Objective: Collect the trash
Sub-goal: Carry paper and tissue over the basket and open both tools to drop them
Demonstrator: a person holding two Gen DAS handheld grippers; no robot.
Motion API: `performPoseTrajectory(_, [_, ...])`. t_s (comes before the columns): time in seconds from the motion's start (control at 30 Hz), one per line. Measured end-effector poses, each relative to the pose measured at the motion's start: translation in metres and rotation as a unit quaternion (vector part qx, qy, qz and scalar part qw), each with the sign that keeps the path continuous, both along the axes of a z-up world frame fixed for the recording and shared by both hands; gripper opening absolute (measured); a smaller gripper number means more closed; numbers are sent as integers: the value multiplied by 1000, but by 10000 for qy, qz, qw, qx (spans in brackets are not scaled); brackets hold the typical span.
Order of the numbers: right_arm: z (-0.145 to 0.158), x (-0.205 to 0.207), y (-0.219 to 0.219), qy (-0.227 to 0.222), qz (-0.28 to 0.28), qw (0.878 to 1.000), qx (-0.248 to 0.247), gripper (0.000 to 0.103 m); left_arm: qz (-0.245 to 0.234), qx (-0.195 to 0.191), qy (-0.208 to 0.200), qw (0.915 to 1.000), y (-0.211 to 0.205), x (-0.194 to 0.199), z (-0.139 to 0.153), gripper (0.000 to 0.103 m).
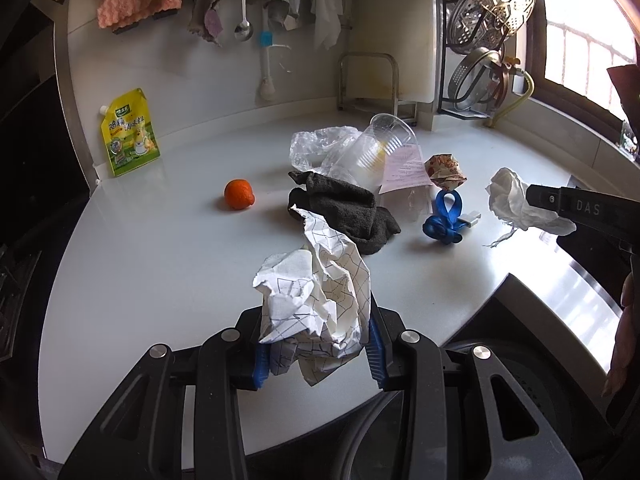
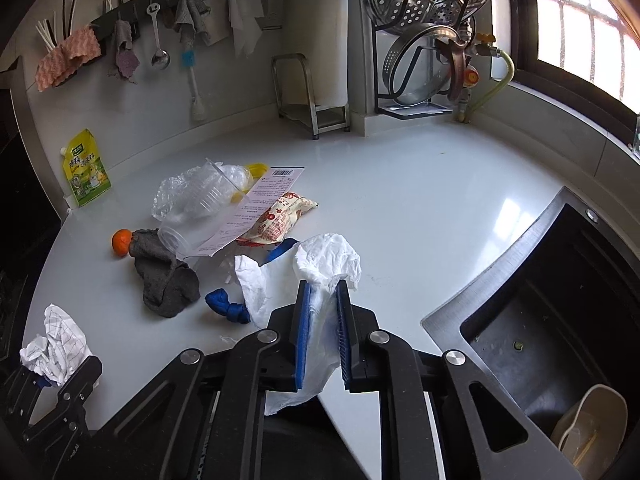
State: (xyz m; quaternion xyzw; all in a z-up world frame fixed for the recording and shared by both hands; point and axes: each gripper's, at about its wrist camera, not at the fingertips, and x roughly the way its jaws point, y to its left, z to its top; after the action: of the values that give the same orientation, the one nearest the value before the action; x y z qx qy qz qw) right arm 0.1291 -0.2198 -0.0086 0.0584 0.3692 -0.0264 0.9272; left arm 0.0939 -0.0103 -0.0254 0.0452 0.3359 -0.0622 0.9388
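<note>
Your left gripper (image 1: 316, 344) clamps the crumpled grid-printed white paper (image 1: 316, 300); your right gripper (image 2: 324, 336) pinches the thin white tissue (image 2: 320, 276), nearer the dark sink (image 2: 560, 312) beside it.

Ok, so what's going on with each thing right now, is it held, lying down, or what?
Left tool: shut on checked paper, lifted.
Right tool: shut on white tissue.
Cup: tipped on its side.
Grey cloth: crumpled on counter.
Orange: loose on counter.
Blue strap: knotted, lying free.
Yellow pouch: upright against wall.
Wrapper: crumpled.
</note>
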Motion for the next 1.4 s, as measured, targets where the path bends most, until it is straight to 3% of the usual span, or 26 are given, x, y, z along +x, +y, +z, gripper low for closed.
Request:
performPoseTrajectory(0.4, [-1,-92,5,-115,-134,9998,-59,13,-255,-85,42,9996,-13,-41,1,37])
performPoseTrajectory(0.83, [-27,-169,18,47,-82,9999,-109,13,-523,-209,264,9981,-23,-90,-14,37])
performPoseTrajectory(1.4, [-55,-204,20,307,120,9995,-14,13,-790,-186,674,9944,-35,-110,-39,38])
